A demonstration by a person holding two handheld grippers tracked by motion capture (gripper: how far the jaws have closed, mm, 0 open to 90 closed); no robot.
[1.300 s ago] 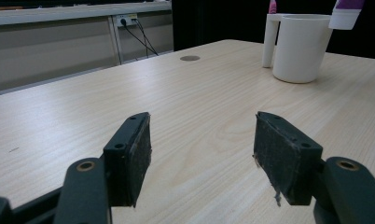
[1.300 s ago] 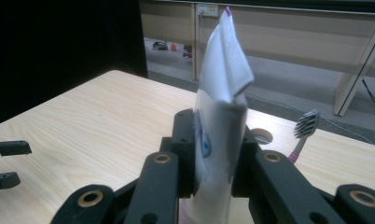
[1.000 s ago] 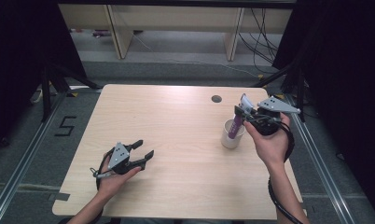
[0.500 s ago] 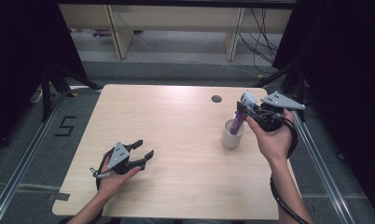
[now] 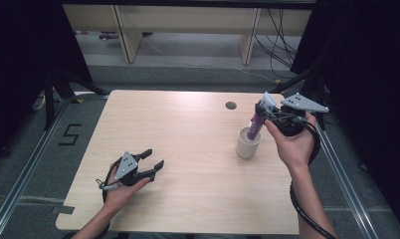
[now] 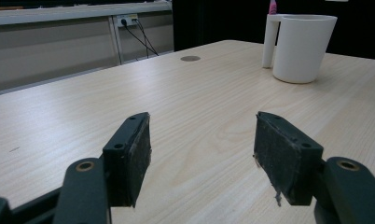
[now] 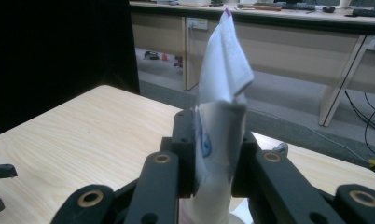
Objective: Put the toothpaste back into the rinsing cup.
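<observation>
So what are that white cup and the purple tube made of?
The cup looks like matte plastic or ceramic: smooth, even walls, no shine. The tube seems soft plastic or laminate, its flat crimped end dented where the right gripper squeezes it.

Lighting was even and overhead; the table point(image 5: 188, 149) was bright, with dark surroundings at both sides of the high view. Shadows were soft and short beside the cup point(image 5: 248, 143) and under the left gripper point(image 5: 150, 165). No glare was noted. In the right gripper view the tube point(image 7: 220, 107) was slightly soft (too near the lens); the far-edge background was sharper.
</observation>
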